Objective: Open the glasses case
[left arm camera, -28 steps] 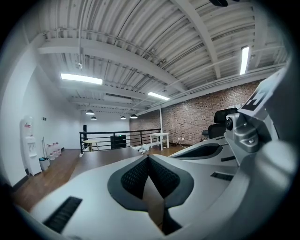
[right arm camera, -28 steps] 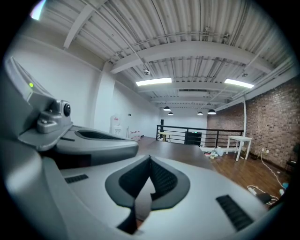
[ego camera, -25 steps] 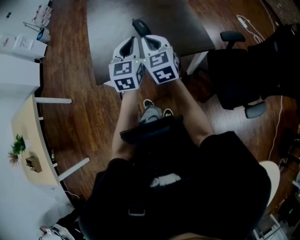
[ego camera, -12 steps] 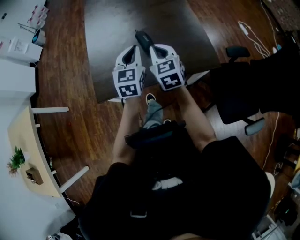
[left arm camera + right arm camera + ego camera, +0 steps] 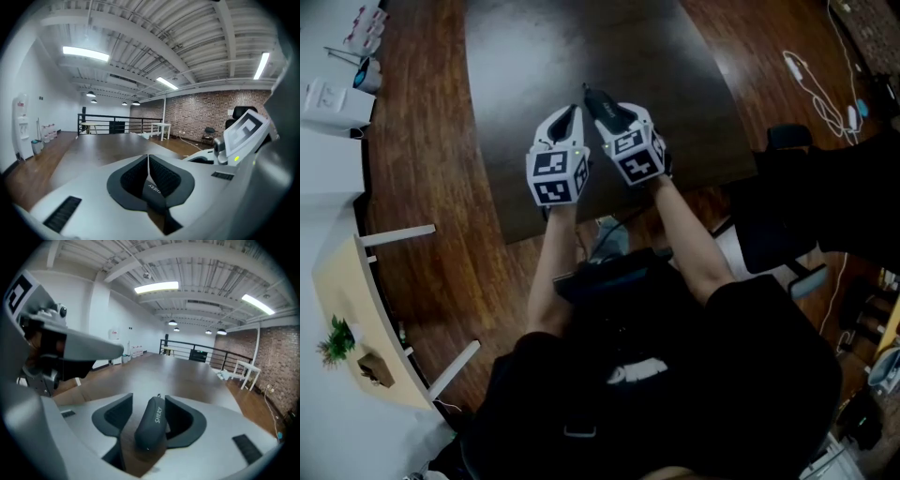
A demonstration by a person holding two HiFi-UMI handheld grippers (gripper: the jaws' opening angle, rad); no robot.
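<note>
A dark grey glasses case (image 5: 598,101) lies shut on the dark wooden table (image 5: 534,56) near its front edge. My right gripper (image 5: 614,116) has just been opening its jaws, and the case (image 5: 152,423) now lies lengthwise between them. There is a gap at the left pad, so my right gripper (image 5: 148,402) does not press on it. My left gripper (image 5: 571,114) hovers just left of the case. In the left gripper view my left gripper (image 5: 148,161) has its pads together with nothing between them.
A black office chair (image 5: 797,216) stands to the right of the table. A white cable (image 5: 811,80) trails on the floor beyond it. A pale desk (image 5: 342,272) with a small plant (image 5: 337,339) stands at the left. The tabletop (image 5: 178,371) stretches far ahead.
Both grippers have moved forward from the table's near edge out over the tabletop. The case, earlier just ahead of them, now sits at the right gripper's tip.
</note>
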